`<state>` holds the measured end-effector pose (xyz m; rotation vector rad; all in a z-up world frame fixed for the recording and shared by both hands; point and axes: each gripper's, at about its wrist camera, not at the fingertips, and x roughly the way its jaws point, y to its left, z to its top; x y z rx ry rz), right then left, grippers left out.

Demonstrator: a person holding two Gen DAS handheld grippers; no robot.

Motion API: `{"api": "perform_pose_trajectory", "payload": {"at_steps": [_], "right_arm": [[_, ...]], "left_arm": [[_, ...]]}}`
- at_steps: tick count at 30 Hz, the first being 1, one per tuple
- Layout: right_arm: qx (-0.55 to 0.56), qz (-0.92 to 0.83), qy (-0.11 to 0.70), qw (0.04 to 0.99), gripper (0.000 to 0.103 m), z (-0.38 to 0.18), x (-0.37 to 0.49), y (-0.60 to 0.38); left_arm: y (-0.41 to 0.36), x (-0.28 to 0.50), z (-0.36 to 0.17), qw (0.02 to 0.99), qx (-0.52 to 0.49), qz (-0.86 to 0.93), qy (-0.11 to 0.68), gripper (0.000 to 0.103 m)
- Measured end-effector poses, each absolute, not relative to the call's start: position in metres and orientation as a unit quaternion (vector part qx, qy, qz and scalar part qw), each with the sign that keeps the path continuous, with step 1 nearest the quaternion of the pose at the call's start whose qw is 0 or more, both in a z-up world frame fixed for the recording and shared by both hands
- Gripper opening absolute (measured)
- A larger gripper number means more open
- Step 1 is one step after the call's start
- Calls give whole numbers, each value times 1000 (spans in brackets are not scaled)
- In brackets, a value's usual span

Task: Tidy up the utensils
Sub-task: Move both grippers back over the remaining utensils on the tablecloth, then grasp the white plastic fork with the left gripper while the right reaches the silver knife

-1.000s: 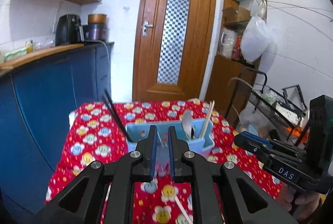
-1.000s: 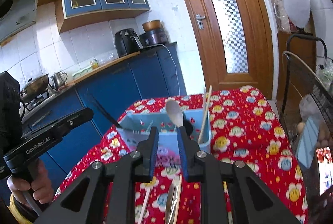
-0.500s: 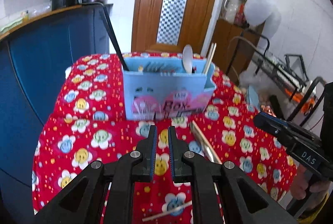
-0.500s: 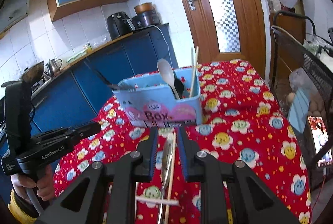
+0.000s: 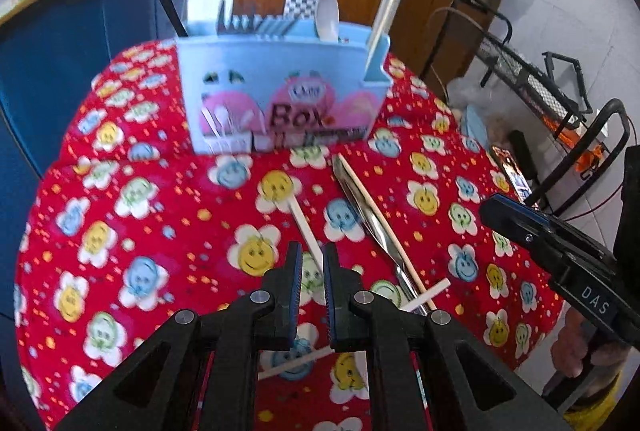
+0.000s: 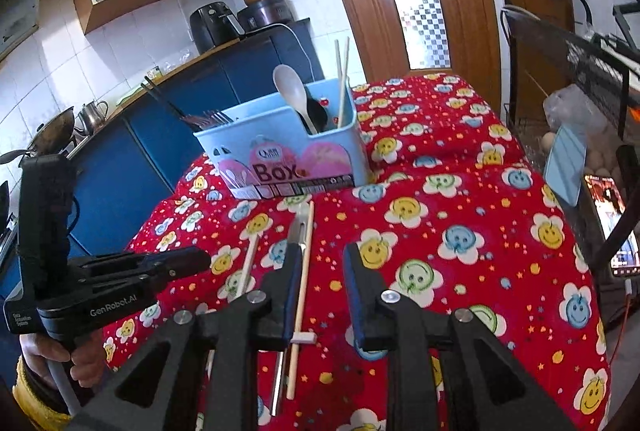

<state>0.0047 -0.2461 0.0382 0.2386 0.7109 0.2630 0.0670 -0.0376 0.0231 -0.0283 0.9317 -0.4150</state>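
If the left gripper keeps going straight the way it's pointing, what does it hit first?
Most likely the pale chopstick lying on the red flowered tablecloth: it runs right into the narrow gap of the left gripper. The depth is hard to judge, though. The blue utensil box stands further on.

table (image 6: 460, 199) under red smiley-flower cloth; bears blue utensil box (image 6: 280, 155), metal knife (image 5: 372, 219), loose pale chopsticks (image 5: 306, 227) before it
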Motion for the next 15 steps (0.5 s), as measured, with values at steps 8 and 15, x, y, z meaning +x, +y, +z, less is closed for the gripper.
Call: {"api": "perform_pose_trajectory", "payload": {"at_steps": [8, 15], "right_arm": [[127, 123, 353, 919, 24, 30, 4, -258], [133, 122, 354, 918, 24, 26, 5, -264]], "left_arm": [[-57, 75, 8, 850, -9, -200, 487, 10], [-65, 87, -7, 835, -7, -190, 517, 11]]}}
